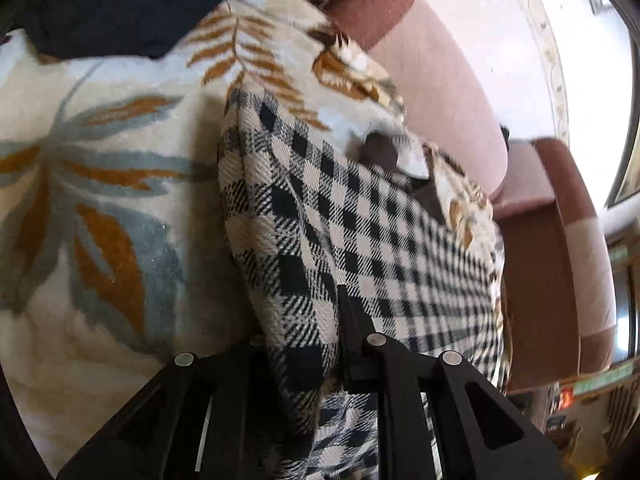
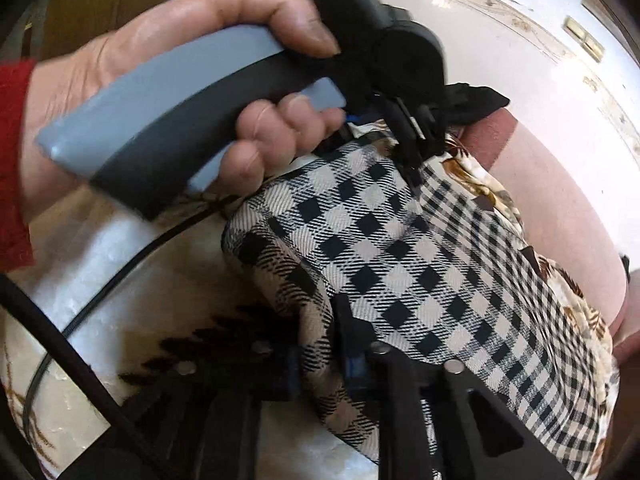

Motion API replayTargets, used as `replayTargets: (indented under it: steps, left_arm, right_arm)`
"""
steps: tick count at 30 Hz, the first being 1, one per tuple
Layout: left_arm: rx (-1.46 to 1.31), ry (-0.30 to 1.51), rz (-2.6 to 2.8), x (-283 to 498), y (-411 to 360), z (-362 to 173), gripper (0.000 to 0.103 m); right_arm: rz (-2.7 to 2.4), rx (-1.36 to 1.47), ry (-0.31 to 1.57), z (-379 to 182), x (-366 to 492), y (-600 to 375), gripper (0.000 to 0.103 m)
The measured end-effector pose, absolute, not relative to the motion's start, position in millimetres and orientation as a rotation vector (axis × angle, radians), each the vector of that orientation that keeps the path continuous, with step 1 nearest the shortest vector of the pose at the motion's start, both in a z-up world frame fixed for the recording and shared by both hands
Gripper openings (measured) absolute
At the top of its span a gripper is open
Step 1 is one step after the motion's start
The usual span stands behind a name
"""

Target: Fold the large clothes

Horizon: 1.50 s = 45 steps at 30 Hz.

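Observation:
A black-and-cream checked garment [image 1: 360, 220] lies folded over on a leaf-patterned blanket [image 1: 100, 200]. My left gripper [image 1: 316, 344] is shut on a thick fold of its near edge, cloth bunched between the fingers [image 1: 352, 320]. In the right wrist view the same checked garment [image 2: 380, 248] fills the middle, and my right gripper [image 2: 328, 340] is shut on its near folded edge. The other gripper, with its grey handle in a hand [image 2: 192, 92], pinches the garment's far edge at upper centre.
A pink and brown sofa back and arm [image 1: 448, 92] runs behind the blanket on the right. A white wall with a patterned border [image 2: 520, 20] is beyond. A black cable [image 2: 80, 364] hangs at the left of the right wrist view.

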<state>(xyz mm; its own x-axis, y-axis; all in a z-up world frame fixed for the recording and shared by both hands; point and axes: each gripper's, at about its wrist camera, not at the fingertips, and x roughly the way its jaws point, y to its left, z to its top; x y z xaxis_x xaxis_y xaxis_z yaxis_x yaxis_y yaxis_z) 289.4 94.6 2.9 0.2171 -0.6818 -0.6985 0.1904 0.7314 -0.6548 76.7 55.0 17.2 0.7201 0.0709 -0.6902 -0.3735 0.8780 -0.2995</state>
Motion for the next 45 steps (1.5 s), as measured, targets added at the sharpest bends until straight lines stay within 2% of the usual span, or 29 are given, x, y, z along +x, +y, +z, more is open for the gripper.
replayTargets:
  steps: [9, 16, 21, 25, 27, 29, 31, 35, 37, 39, 42, 45]
  left_arm:
    - [-0.352, 1.044, -0.586, 242.3, 43.1, 79.7, 0.012]
    - [-0.135, 1.042, -0.697, 213.6, -97.8, 135.5, 0.012]
    - [0.055, 1.077, -0.754, 177.4, -225.1, 125.5, 0.012]
    - [0.129, 1.157, -0.731, 170.2, -271.7, 106.1, 0.017]
    - [0.112, 1.164, -0.745, 166.4, -273.4, 106.1, 0.024]
    - [0.067, 1.137, -0.770, 160.0, -260.7, 112.7, 0.044]
    - [0.033, 1.087, -0.748, 152.2, -241.6, 122.2, 0.055]
    - [0.004, 1.047, -0.718, 132.5, -195.5, 126.6, 0.056]
    - [-0.033, 1.028, -0.687, 116.3, -161.0, 119.0, 0.059]
    - [-0.053, 1.027, -0.663, 102.3, -135.7, 104.1, 0.059]
    - [-0.077, 1.027, -0.622, 82.3, -102.7, 78.8, 0.059]
    - [-0.125, 1.038, -0.593, 73.7, -84.6, 58.1, 0.059]
  right_arm:
    - [0.180, -0.284, 0.617, 84.7, 40.0, -12.6, 0.010]
    - [0.060, -0.046, 0.631, 115.9, 9.8, -130.7, 0.009]
    - [-0.021, 0.208, 0.677, 105.9, -9.7, -214.2, 0.009]
    - [-0.044, 0.337, 0.741, 83.5, -20.4, -267.6, 0.009]
    - [-0.054, 0.417, 0.780, 70.3, -22.3, -291.5, 0.009]
    - [-0.054, 0.527, 0.830, 55.6, -21.6, -316.1, 0.010]
    - [-0.047, 0.620, 0.881, 41.8, -18.1, -332.8, 0.012]
    - [-0.011, 0.759, 0.932, 38.0, -21.0, -353.7, 0.025]
    - [-0.033, 0.776, 0.905, 51.8, -31.8, -367.2, 0.027]
    - [-0.091, 0.766, 0.832, 68.2, -44.3, -380.9, 0.039]
    - [-0.168, 0.709, 0.689, 94.0, -53.4, -390.5, 0.042]
    - [-0.089, 0.714, 0.665, 100.4, -23.0, -388.9, 0.042]
